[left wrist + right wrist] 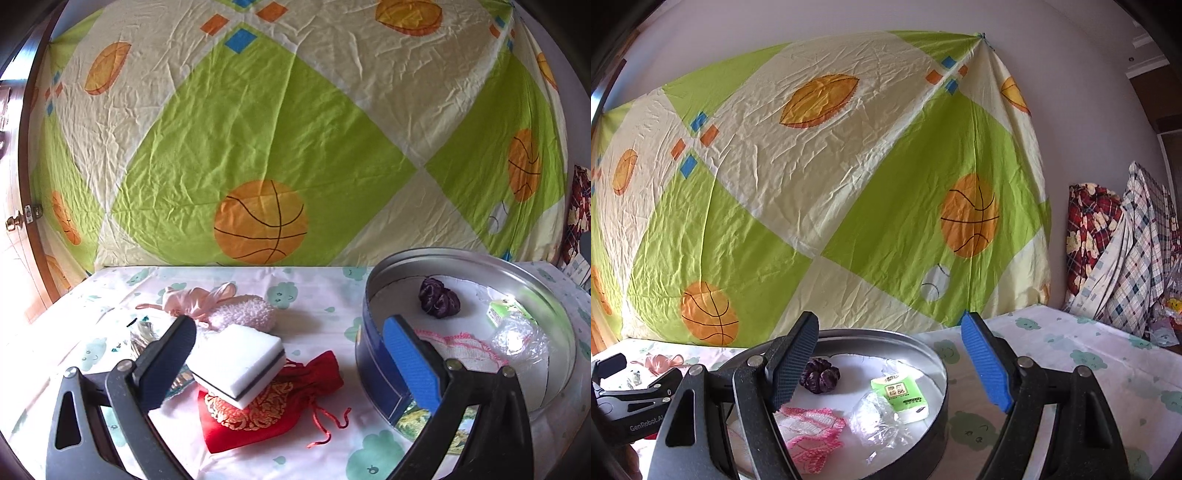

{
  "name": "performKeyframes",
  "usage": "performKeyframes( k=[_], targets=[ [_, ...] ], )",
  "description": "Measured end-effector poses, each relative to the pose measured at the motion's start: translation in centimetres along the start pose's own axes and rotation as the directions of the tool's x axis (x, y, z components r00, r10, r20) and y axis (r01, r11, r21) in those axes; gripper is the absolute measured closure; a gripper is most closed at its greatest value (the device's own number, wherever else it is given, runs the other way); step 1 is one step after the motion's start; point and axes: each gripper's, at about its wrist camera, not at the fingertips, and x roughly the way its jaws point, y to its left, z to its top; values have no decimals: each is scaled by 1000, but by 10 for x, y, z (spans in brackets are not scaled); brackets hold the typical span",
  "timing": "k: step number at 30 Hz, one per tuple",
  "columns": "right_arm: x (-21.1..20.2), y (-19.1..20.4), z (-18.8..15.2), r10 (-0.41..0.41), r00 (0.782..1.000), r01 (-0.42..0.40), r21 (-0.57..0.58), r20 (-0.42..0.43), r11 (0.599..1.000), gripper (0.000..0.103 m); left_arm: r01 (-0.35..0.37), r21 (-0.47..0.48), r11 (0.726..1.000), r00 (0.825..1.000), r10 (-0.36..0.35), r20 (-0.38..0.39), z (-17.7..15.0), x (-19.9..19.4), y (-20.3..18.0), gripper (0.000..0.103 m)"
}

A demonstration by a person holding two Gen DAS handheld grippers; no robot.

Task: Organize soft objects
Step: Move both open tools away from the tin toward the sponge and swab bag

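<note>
A basketball-print sheet [280, 147] is seen hung behind the work area, filling most of both views. Below it, a table covered with a cloud-print cloth [317, 288] is observed. A round metal tin [373, 362] is set on the right part of the table.

Inside the tin, a white cloth with pink trim [809, 432] is laid at the near side. A green tissue pack [899, 397] is placed toward the right, with a crumpled clear plastic wrapper [875, 424] just beside it. A dark purple scrunchie [820, 376] is located at the far side.

Outside the tin, to its left, a red drawstring pouch [266, 402] with gold embroidery is laid flat on the cloth. A white sponge [240, 362] with a dark middle layer is rested on top of the pouch. Behind the sponge, a fluffy pink item [243, 314] and a pink fabric bundle [195, 301] are noted, touching each other.

The left gripper [291, 350] is held with its fingers wide apart; nothing is clamped. The sponge is seen near its left finger; contact cannot be confirmed. The right gripper [890, 365] is positioned above the tin, fingers likewise spread and holding nothing.
</note>
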Motion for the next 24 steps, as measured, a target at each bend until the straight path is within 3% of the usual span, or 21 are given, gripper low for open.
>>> performKeyframes(
  k=[24],
  targets=[
    [-14, 106, -23, 167, 978, -176, -65, -123, 982, 22, -107, -82, 991, 993, 102, -62, -4, 20, 99, 0]
  ],
)
